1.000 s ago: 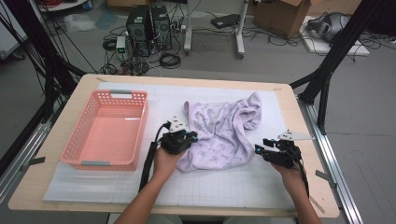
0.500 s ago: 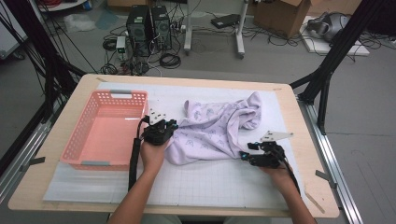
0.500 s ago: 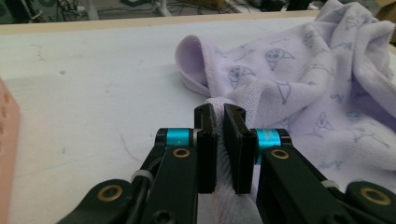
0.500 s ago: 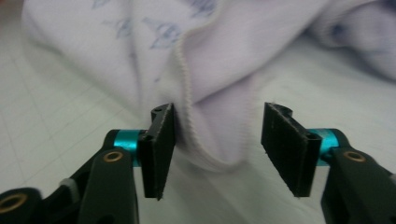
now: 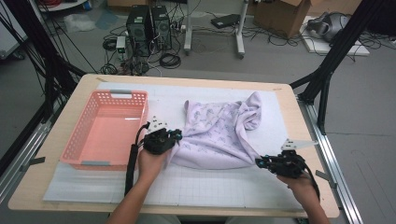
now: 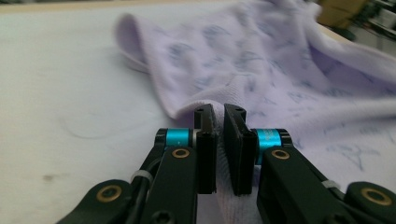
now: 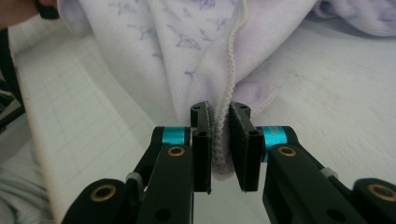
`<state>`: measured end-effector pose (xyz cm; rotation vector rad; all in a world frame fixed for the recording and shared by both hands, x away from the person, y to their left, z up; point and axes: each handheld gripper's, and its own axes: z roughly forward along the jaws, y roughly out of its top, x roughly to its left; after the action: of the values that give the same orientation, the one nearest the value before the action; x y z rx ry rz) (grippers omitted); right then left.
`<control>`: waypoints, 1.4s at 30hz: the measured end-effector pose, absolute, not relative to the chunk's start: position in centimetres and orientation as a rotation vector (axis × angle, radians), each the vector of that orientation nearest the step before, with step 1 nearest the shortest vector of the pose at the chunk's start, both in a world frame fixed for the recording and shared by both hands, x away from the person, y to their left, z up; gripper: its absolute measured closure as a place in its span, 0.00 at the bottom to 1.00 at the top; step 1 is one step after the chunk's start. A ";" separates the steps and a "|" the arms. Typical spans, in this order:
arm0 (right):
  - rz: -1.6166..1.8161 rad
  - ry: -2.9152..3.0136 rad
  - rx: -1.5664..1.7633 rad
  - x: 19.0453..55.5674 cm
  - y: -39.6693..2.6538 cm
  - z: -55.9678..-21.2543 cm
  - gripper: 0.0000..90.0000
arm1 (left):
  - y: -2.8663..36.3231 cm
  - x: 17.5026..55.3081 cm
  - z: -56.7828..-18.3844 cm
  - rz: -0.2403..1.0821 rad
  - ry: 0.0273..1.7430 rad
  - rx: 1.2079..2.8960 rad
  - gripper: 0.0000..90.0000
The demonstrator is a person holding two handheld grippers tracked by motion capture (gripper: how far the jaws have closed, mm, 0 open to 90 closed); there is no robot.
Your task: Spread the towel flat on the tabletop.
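A pale lilac towel (image 5: 219, 133) with a faint blue print lies rumpled on the white gridded mat (image 5: 205, 186). My left gripper (image 5: 176, 136) is shut on the towel's near left corner, just right of the pink basket. In the left gripper view the towel (image 6: 280, 70) is pinched between the jaws of the left gripper (image 6: 219, 112). My right gripper (image 5: 258, 162) holds the towel's near right corner; its jaws have just been closing. In the right gripper view a stitched hem of the towel (image 7: 224, 70) runs down into the right gripper (image 7: 219, 109), pressed between its pads.
A pink plastic basket (image 5: 79, 144) with nothing in it stands at the left of the mat. The wooden table's edge (image 5: 322, 154) lies close to the right hand. Beyond the table are computer towers (image 5: 149, 23), cables and black frame legs.
The left gripper went left toward the basket and then partly back, pulling the towel corner with it. The right gripper slid in to the near right corner and closed on the hem. The towel lies more spread.
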<state>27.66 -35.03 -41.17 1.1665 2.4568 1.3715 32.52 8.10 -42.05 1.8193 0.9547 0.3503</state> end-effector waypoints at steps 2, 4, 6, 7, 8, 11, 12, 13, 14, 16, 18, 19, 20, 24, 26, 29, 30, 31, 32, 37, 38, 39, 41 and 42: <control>1.375 2.422 1.182 27.0 -35.7 -40.0 0.88 | 7.8 31.9 -42.0 0.347 0.909 1.843 0.92; 1.386 2.373 1.187 27.1 -35.8 -39.0 0.86 | 8.0 32.1 -41.8 0.371 0.914 1.814 0.92; 1.356 2.334 1.192 28.2 -35.0 -38.5 0.85 | 8.5 32.8 -41.7 0.401 0.971 1.762 0.92; 1.332 2.318 1.198 28.9 -34.3 -38.4 0.84 | 8.8 33.1 -41.8 0.419 1.001 1.737 0.92; 1.311 2.309 1.197 29.9 -33.5 -38.3 0.85 | 8.9 33.5 -41.9 0.436 1.025 1.727 0.92; 1.253 2.283 1.203 33.2 -30.9 -38.8 0.87 | 9.2 34.2 -42.5 0.490 1.074 1.764 0.92; 1.217 2.289 1.212 34.3 -29.9 -39.1 0.88 | 9.3 34.3 -42.7 0.502 1.072 1.783 0.92; 1.185 2.289 1.190 35.2 -28.9 -39.4 0.89 | 9.4 34.3 -42.8 0.516 1.073 1.801 0.92; 1.179 2.285 1.168 36.0 -27.9 -39.7 0.90 | 9.4 34.4 -42.8 0.530 1.071 1.807 0.92; 1.170 2.274 1.148 37.2 -26.4 -40.3 0.91 | 9.5 34.5 -42.9 0.557 1.073 1.804 0.92; 1.170 2.258 1.167 38.4 -25.3 -40.9 0.91 | 9.6 34.5 -42.9 0.543 1.076 1.804 0.91; 1.145 2.257 1.175 38.8 -25.0 -41.3 0.91 | 9.5 34.4 -42.9 0.538 1.079 1.802 0.87; 1.119 2.258 1.182 39.2 -24.8 -41.6 0.91 | 9.5 34.3 -42.8 0.519 1.087 1.795 0.78; 1.159 2.269 1.224 38.9 -25.6 -42.0 0.81 | 9.8 33.4 -42.5 0.460 1.065 1.779 0.57; 1.234 2.255 1.207 37.9 -26.5 -41.3 0.74 | 10.1 32.8 -42.3 0.441 1.045 1.759 0.54; 1.340 2.236 1.158 35.9 -28.3 -40.0 0.72 | 10.5 31.7 -42.1 0.399 1.024 1.746 0.51; 1.341 2.220 1.142 35.3 -28.9 -39.6 0.72 | 10.5 31.3 -42.2 0.376 1.023 1.733 0.50; 1.327 2.200 1.136 34.8 -29.5 -39.3 0.72 | 10.5 30.9 -42.3 0.363 1.015 1.734 0.49; 1.333 2.183 1.150 34.4 -30.1 -39.2 0.72 | 10.5 30.5 -42.4 0.359 1.004 1.746 0.48; 1.345 2.117 1.240 33.2 -32.8 -40.0 0.73 | 10.0 29.2 -43.0 0.394 0.970 1.846 0.47; 1.330 2.122 1.259 33.1 -33.0 -40.4 0.72 | 10.0 28.9 -43.2 0.401 0.967 1.864 0.47; 1.316 2.139 1.263 33.1 -33.2 -41.0 0.72 | 10.0 28.7 -43.4 0.397 0.974 1.867 0.47; 1.256 2.197 1.289 33.2 -33.0 -42.3 0.69 | 10.1 28.5 -44.1 0.371 0.991 1.886 0.48; 1.222 2.219 1.287 33.3 -32.7 -42.9 0.67 | 10.1 28.5 -44.4 0.362 1.006 1.900 0.49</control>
<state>33.29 -32.72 -42.93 1.2872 2.2185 1.2221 28.46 10.08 -44.40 1.8997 1.0061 0.3623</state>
